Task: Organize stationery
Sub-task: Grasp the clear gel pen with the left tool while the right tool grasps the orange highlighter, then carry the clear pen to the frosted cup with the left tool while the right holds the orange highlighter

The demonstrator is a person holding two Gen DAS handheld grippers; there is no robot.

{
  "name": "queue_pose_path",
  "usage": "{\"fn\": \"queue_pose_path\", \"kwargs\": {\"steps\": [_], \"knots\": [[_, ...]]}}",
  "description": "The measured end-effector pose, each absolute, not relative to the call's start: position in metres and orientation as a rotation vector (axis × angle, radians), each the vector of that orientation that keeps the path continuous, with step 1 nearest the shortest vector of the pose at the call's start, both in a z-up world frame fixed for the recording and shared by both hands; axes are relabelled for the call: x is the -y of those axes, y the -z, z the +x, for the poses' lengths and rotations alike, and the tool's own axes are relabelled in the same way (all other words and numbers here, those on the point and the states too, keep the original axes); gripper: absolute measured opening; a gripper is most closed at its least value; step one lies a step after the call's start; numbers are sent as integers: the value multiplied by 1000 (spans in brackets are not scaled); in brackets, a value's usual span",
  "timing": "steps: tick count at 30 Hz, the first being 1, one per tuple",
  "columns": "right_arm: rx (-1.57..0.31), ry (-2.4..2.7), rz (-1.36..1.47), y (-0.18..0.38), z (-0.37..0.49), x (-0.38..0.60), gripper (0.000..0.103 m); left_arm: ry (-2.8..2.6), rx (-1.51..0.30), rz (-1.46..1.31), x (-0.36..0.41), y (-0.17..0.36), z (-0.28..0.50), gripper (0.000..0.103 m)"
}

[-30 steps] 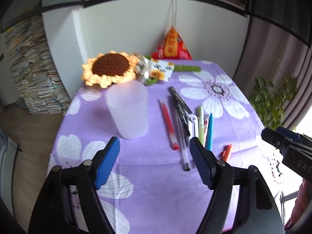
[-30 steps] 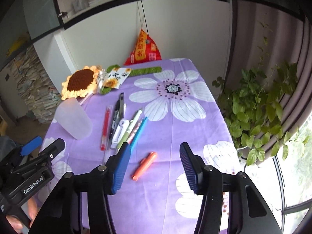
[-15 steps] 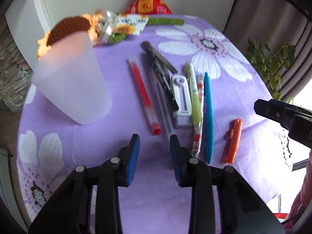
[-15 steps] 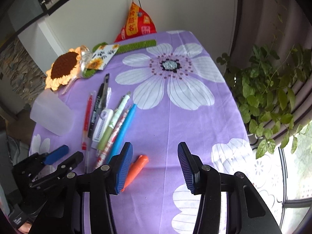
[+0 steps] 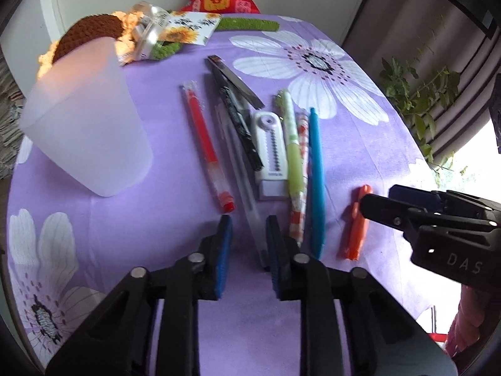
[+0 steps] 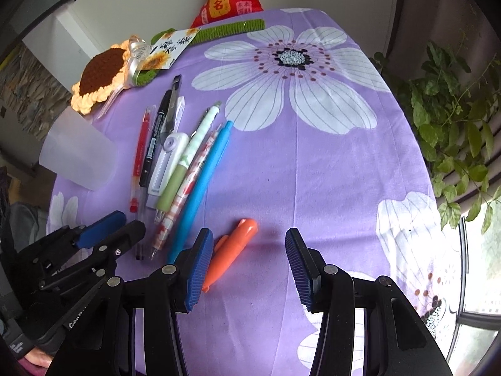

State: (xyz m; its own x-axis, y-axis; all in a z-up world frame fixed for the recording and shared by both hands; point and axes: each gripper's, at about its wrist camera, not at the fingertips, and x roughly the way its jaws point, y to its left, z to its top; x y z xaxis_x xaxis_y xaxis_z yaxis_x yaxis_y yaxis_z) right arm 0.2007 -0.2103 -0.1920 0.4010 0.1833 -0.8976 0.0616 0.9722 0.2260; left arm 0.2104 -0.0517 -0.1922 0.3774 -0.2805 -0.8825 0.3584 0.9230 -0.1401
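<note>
- pens laid out in a row on the purple flowered desk, a frosted cup standing to their left as the likely holder.
- left gripper is low over the near end of the clear pen, jaws narrowed to a small gap with nothing clamped yet; the pen's tip sits just between them, hard against the right pad.
- clear pen's long axis runs away from the jaws toward the far side of the desk, nearly in line with the fingers, so a squeeze would catch it across its width at the near end.
- red pen lies just left of it, close enough to get nudged.
- right gripper hangs spread wide, empty, with the orange marker lying slanted beside its left pad.
- left hand looks nearer the clear pen; the right is nearer the orange marker.
</note>
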Motion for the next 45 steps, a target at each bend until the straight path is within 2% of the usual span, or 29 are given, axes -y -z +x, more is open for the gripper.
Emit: {"fn": "queue_pose_path", "kwargs": {"steps": [2,6,7,10,19,24,27,29,31,32,36,38,39,45], "knots": [[-1177,-78,249,195,201,208,49,410,-1113,89,57,194,210,12],[-1205,-84,246,200,204,200,32,408,-1110,94,60,194,211,11],[-1202,-79,247,201,205,199,31,407,-1109,94,59,194,210,11],[-1190,-61,241,202,207,198,16,405,-1117,102,55,194,206,10],[-1169,-114,212,191,188,199,14,432,-1165,222,20,194,159,7],[-1161,-122,210,186,176,202,14,473,-1197,256,8,195,129,7],[-1177,-141,195,189,170,198,14,459,-1158,262,6,187,121,10],[-1192,-151,192,193,168,195,14,439,-1120,247,7,180,123,19],[-1202,-150,191,195,166,194,14,421,-1074,227,12,172,132,46],[-1204,-147,189,196,165,194,14,412,-1045,226,16,169,139,50],[-1201,-125,180,197,160,195,14,377,-1032,223,33,175,172,46],[-1199,-121,183,196,157,196,14,386,-1062,215,40,183,186,36],[-1198,-121,184,196,155,197,14,388,-1077,215,41,186,188,25],[-1179,-110,197,191,150,203,14,394,-1106,249,53,195,200,18]]}}
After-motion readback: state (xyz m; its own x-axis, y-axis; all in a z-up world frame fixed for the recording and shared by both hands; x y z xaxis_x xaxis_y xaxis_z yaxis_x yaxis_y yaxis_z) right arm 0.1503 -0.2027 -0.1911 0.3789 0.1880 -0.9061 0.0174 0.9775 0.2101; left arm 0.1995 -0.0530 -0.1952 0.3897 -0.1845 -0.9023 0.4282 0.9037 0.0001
